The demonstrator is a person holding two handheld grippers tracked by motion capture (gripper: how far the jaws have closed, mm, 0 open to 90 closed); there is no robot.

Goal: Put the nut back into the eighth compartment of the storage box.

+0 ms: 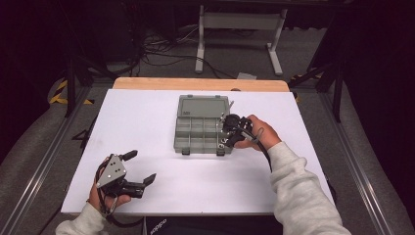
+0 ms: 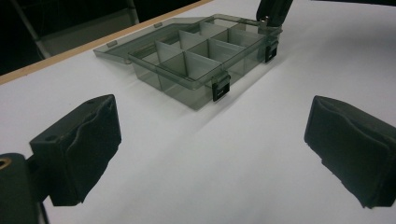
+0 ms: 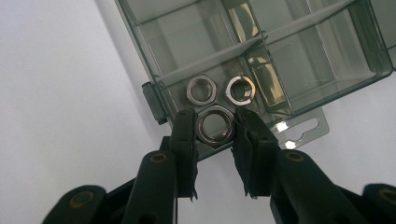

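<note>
A smoky clear compartment box (image 1: pixel 180 128) lies open mid-table, its lid folded back on the far side. My right gripper (image 1: pixel 226 137) reaches into the box's near right corner. In the right gripper view its jaws (image 3: pixel 215 124) are shut on a steel hex nut (image 3: pixel 215 139), one pad pressing each side. Two more hex nuts (image 3: pixel 190 89) lie side by side just beyond it in the same compartment. My left gripper (image 1: pixel 140 167) rests at the table's near left, open, with nothing between its pads (image 2: pixel 79 149).
The box (image 2: pixel 187 86) has several divided compartments and two black latches on its front wall. A clear hang tab (image 3: pixel 303 130) sticks out from the box's side. White table surface lies all around; a wooden strip runs along the far edge (image 1: pixel 200 84).
</note>
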